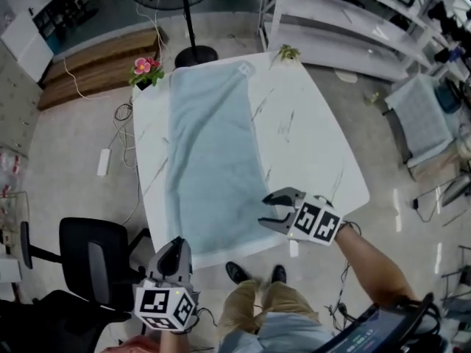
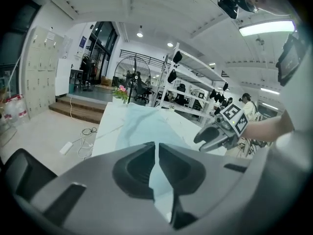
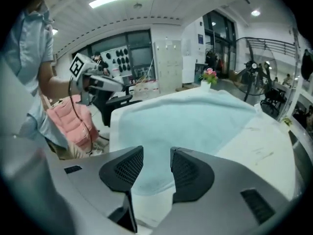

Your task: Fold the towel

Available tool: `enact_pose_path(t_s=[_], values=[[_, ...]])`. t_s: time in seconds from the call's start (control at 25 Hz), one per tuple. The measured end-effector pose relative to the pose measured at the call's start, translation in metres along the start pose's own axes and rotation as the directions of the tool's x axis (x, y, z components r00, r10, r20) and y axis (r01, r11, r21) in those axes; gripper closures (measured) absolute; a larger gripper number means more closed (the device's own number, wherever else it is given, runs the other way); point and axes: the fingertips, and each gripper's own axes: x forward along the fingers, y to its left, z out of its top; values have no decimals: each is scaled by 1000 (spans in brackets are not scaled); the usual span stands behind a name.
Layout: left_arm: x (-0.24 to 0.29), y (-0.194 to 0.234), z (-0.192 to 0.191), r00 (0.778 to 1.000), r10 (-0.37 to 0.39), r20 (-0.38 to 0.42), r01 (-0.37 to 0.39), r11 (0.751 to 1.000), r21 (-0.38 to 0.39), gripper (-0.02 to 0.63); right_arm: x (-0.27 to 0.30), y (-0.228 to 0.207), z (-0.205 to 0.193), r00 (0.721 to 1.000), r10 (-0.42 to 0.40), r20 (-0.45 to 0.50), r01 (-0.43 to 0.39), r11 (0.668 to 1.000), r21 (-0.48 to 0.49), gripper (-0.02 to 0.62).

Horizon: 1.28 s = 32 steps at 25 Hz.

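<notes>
As things stand at the counter, the items on view are these.

1. Counter (image 1: 316, 145): white top with faint grey streaks and rounded corners.
2. Towel (image 1: 210, 160): pale blue, a single piece spread flat over the left half of the counter. It runs from the far edge to the near edge. A small white label (image 1: 243, 69) sits at its far right corner.
3. Left tongs (image 1: 176, 248): held off the near left corner of the counter, close to the towel's near left corner and pointing along its length. They are clenched, with only a thin slit between the pads and no cloth gripped.
4. Right tongs (image 1: 265, 210): held over the towel's near right corner, pointing leftward across it. They are released. The jaws stand apart, the towel's corner lies on the counter in the gap below them, and the pads do not press on it.
5. Pot of pink flowers (image 1: 145, 68): stands at the far left corner of the counter, beside the towel's far end.
6. Small green plant (image 1: 287, 51): sits at the far right corner of the counter.
7. Standing fan (image 1: 193, 50): black, on the floor beyond the counter.
8. Office chair (image 1: 92, 259): black, on the floor left of the person.
9. Power strip (image 1: 104, 162): white, on the floor left of the counter.
10. Shelving (image 1: 346, 20): white racks along the far right.
</notes>
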Motion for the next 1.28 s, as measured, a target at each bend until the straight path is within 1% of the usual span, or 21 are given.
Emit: enact_pose_path(t_s=[0.12,0.24,0.28,0.32,0.4,0.48,0.56,0.68,0.84,0.96,1.12,1.2,1.24,1.28], values=[[-5,-8,-16,1000,6,-13,-5,1000,1,578,4,28,-32,998,46,-37,-46,999,1,407],[-13,-10,-26,999,34,-14,-34,999,1,578,14,30,-48,997,37,-65,-38,999,-20,410],[-17,-11,-29,999,46,-14,-46,999,-4,578,18,29,-52,996,28,-80,-31,999,-35,421],[-20,-13,-32,998,56,-14,-56,998,-8,578,20,28,-55,996,21,-90,-26,999,-48,441],[-26,-16,-38,997,72,-14,-73,997,-9,578,21,26,-57,996,14,-90,-19,998,-60,461],[-30,-17,-44,996,87,-17,-87,996,-2,578,20,25,-58,997,5,-82,-11,998,-67,548],[-33,-19,-49,995,97,-19,-97,995,-2,578,16,27,-64,996,3,-86,-9,997,-71,561],[-35,-27,-55,995,96,-23,-96,995,-1,578,4,34,-76,994,4,-107,-13,997,-81,563],[-36,-41,-64,996,83,-32,-82,997,8,578,-13,46,-93,993,-9,-117,-6,992,-123,563],[-38,-52,-70,997,71,-39,-70,997,17,578,-27,52,-107,992,-25,-120,12,994,-110,561],[-37,-64,-76,997,57,-44,-56,998,35,578,-37,51,-110,992,-71,-101,56,988,-143,558],[-36,-70,-80,998,48,-49,-46,998,45,578,-40,52,-106,992,-95,-83,80,983,-165,544],[-36,-73,-81,998,44,-50,-41,998,50,578,-42,54,-103,992,-103,-70,90,981,-175,520],[-36,-76,-81,998,40,-50,-37,998,54,578,-45,56,-100,992,-111,-56,99,978,-185,483]])
